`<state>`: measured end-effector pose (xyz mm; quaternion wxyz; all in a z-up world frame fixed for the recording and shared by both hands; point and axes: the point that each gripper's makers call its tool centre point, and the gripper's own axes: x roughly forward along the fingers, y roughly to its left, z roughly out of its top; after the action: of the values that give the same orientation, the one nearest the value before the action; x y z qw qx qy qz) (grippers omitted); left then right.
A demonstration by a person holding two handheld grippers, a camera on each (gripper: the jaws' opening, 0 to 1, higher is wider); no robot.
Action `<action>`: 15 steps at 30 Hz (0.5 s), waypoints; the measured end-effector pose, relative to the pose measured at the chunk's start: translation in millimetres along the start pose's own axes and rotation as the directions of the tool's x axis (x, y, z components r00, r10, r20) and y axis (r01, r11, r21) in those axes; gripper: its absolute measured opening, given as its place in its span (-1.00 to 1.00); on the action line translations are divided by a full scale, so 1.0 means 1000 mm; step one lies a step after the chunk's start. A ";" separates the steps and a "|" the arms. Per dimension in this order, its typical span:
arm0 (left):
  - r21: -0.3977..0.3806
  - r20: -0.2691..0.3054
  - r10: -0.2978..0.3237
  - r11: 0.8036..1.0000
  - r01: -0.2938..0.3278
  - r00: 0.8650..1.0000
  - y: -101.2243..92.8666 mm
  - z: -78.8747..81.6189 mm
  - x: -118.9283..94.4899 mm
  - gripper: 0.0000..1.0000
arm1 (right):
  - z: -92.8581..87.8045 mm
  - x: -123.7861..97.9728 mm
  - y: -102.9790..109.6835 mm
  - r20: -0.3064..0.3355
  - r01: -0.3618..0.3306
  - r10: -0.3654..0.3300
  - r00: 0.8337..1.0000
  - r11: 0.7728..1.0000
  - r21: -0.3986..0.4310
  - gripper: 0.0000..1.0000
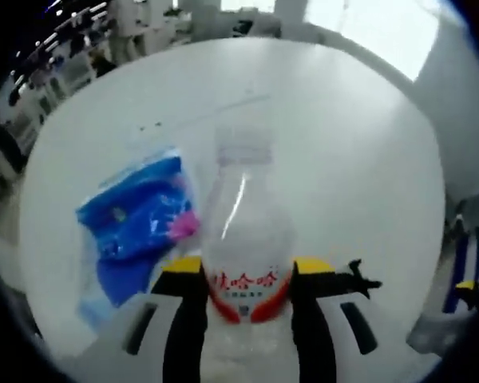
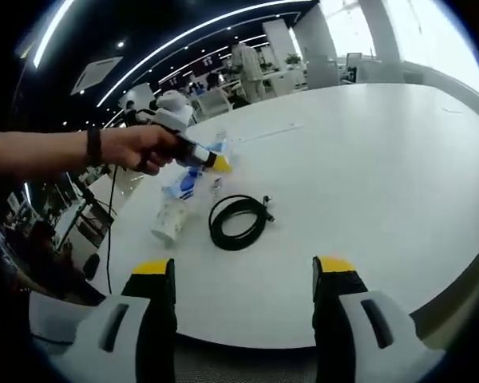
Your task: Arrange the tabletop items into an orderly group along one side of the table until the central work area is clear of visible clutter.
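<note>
While clamped by left hand-held gripper (image 1: pixel 248 275), clear bottle (image 1: pixel 246 239), red label, Chinese characters

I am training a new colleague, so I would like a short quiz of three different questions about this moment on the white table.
1. True or false: the left gripper holds a clear plastic bottle between its jaws.
2. Multiple choice: which item lies on the white table ahead of the right gripper? A) a red book B) a coiled black cable C) a metal spoon
3. Fill in the missing word: in the left gripper view, a ____ plastic packet lies beside the bottle.

Key: 1 true; 2 B; 3 blue.
</note>
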<state>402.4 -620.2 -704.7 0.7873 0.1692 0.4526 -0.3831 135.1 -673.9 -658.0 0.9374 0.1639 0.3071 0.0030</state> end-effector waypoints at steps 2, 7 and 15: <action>-0.001 0.005 0.000 1.000 0.000 1.000 0.001 0.001 -0.004 -0.25 | 0.000 0.000 0.001 0.000 -0.001 0.001 1.000 1.000 -0.002 0.38; -0.015 0.036 0.003 1.000 -0.002 0.999 0.005 0.004 -0.014 -0.26 | 0.000 -0.001 0.001 0.001 -0.003 0.003 1.000 1.000 -0.008 0.38; 0.020 0.047 0.016 1.000 -0.017 0.999 0.003 -0.002 -0.013 -0.26 | -0.001 -0.001 0.000 0.001 -0.005 0.005 1.000 1.000 -0.010 0.38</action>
<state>399.5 -610.9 -694.9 0.7989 0.1721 0.4289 -0.3850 133.7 -673.2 -658.4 0.9384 0.1599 0.3063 0.0069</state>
